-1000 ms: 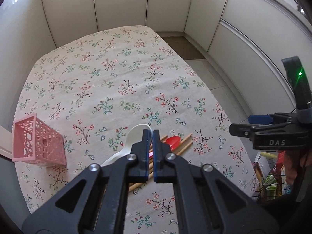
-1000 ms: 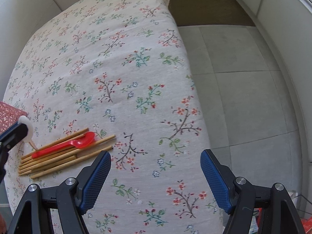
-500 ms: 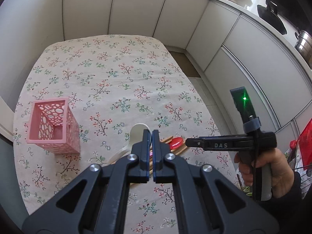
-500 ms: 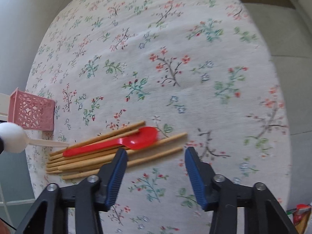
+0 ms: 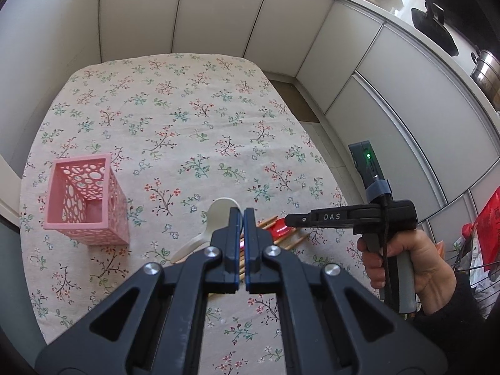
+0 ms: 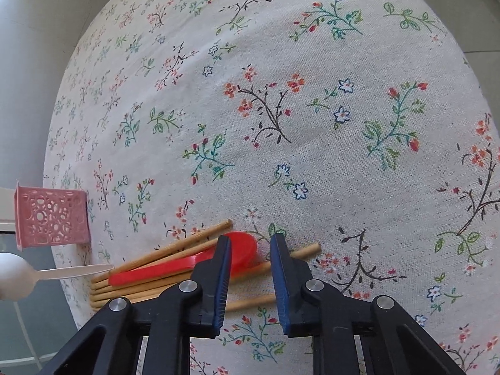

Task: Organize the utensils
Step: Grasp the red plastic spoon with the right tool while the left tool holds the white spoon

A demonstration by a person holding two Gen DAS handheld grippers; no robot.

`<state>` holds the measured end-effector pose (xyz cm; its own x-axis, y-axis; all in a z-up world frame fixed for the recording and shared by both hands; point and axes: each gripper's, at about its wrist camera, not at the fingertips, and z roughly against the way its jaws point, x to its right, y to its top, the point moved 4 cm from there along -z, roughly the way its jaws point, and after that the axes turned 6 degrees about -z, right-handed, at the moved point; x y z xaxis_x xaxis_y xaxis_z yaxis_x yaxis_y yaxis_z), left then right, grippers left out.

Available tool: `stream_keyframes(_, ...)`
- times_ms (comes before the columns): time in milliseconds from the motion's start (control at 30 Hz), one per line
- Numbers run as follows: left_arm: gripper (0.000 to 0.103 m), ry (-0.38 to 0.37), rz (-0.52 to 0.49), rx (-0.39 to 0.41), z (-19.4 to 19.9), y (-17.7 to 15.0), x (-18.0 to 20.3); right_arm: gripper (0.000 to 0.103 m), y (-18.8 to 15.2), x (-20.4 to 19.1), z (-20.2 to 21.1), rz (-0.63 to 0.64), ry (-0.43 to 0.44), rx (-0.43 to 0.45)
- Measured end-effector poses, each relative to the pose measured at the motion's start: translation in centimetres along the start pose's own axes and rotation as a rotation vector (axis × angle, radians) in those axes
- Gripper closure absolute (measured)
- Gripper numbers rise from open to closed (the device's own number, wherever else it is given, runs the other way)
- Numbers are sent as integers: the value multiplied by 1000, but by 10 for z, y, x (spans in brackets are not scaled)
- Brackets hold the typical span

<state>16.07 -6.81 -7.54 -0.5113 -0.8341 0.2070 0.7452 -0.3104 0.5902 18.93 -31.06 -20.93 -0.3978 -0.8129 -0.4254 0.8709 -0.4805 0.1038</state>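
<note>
While the left gripper (image 5: 240, 215), jaws pinched shut on the white spoon (image 5: 218, 211), waits above the table, the right gripper (image 6: 250, 247) has just been narrowing its jaws, not yet touching, astride the red spoon (image 6: 187, 265). Glossy, it lies atop bamboo chopsticks (image 6: 150, 284). The pink holder (image 6: 51, 217) stands at nine o'clock.
</note>
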Motion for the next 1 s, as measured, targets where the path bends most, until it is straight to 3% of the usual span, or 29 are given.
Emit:
stream_keyframes(100, 101, 5, -3, 0, -1, 0, 1, 94, -1, 4, -2, -1, 4, -9)
stream_keyframes(367, 101, 29, 2, 15, -2, 4, 2, 99, -6, 2, 13, 26, 49, 13)
stream_keyframes(1000, 101, 27, 22, 118, 33, 9, 2, 102, -36, -47, 110, 213, -9, 287)
